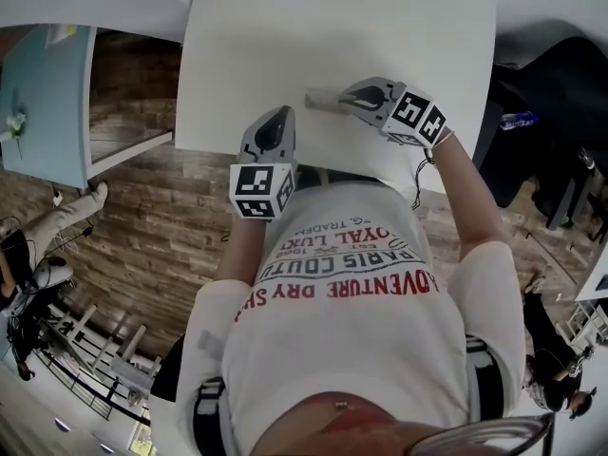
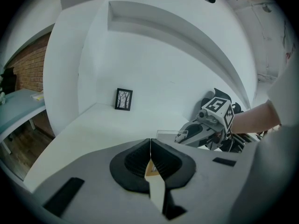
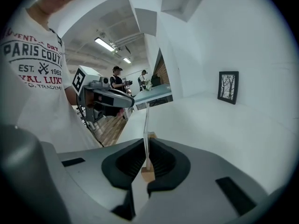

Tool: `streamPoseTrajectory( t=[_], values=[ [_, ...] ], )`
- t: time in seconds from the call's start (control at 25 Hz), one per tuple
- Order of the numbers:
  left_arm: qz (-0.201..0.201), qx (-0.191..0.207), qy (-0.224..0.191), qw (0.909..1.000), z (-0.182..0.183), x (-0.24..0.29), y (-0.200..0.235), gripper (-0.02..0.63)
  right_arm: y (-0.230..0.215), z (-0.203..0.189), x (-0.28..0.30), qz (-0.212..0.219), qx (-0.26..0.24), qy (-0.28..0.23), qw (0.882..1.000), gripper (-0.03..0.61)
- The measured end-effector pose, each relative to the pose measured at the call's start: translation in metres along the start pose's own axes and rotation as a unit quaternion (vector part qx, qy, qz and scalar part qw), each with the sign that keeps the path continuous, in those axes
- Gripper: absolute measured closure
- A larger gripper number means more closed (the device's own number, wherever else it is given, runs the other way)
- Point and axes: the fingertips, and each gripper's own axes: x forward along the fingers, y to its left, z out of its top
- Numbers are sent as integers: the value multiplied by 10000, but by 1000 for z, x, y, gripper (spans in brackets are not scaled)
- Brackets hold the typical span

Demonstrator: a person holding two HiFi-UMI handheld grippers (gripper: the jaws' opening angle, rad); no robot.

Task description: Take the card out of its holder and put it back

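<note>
A clear, thin card holder [image 1: 321, 100] is held over the white table [image 1: 285, 27] with my right gripper [image 1: 347, 100] shut on it. In the right gripper view the right gripper [image 3: 146, 148] pinches the holder [image 3: 146, 120] edge-on, and a tan piece shows at its lower end. Nearer the body, my left gripper [image 1: 282, 112] sits at the table's front edge. Seen from its own camera, the left gripper [image 2: 150, 146] is shut on a white and tan card [image 2: 156, 188]. Beyond it the right gripper [image 2: 180, 136] carries the holder [image 2: 167, 135]. The two grippers are apart.
A small black-framed picture [image 2: 124, 99] leans against the white wall at the back of the table. A pale blue table [image 1: 43, 103] stands to the left over wooden floor [image 1: 142, 226]. People [image 3: 117, 78] stand far off in the room.
</note>
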Motion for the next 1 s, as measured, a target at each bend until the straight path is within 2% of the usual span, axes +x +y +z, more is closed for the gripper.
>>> streamPoseTrajectory(
  t=[0.32, 0.6, 0.84, 1.0],
  values=[
    [-2, 23, 30, 10000, -1, 2, 0, 589, 3, -1, -6, 217, -219, 52, 9995, 541],
    [-60, 37, -38, 10000, 6, 3, 9, 589, 3, 19, -11, 242, -279, -54, 9993, 543],
    [-173, 137, -217, 9995, 19, 1, 10, 589, 8, 46, -26, 46, -489, -227, 9985, 542],
    [-240, 207, -379, 9988, 29, -1, 10, 589, 9, 65, -38, -429, -587, -361, 9967, 543]
  ],
)
